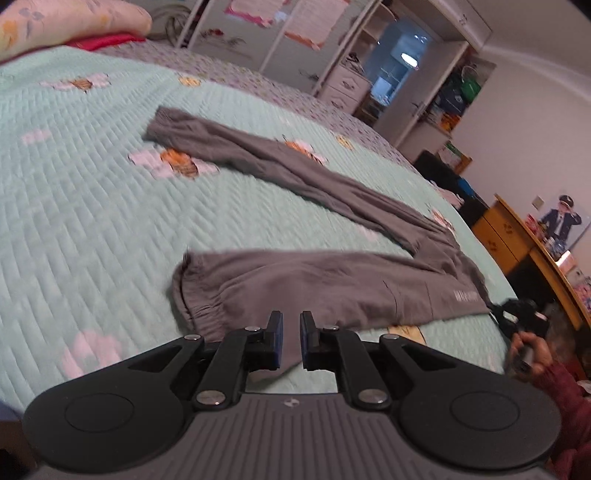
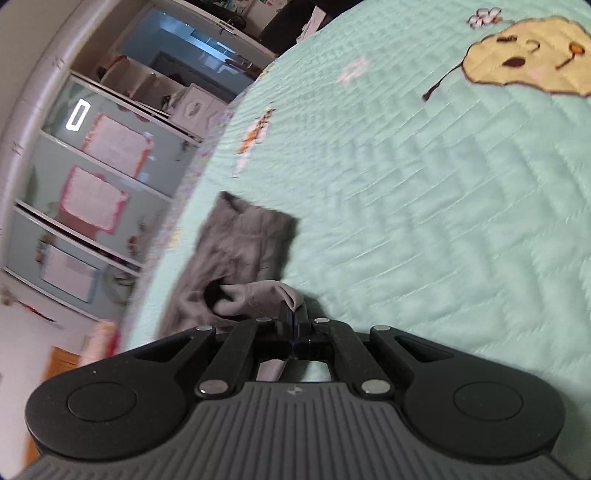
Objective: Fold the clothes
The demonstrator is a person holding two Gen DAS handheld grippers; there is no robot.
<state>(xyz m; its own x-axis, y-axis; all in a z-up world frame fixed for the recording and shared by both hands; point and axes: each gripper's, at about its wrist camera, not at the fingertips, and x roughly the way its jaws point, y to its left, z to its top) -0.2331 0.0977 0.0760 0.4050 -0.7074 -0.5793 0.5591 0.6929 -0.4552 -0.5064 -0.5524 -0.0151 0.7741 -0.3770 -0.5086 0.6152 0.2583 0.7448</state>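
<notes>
On the quilt (image 1: 92,192), left tongs (image 1: 291,334) gape; right tongs (image 2: 294,325) pinch grey trousers (image 1: 332,288).

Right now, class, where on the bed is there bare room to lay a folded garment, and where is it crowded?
Free: the green quilt left of the grey trousers, up to the pillow, and the wedge between the two legs. Crowded: the near right edge, where the right gripper pinches the trousers; the left gripper hovers open over a leg.

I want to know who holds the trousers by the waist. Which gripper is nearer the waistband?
Right. The right gripper is shut on the grey trousers at the waistband end. The left gripper is open over a leg near its cuff, far from the waistband.
</notes>
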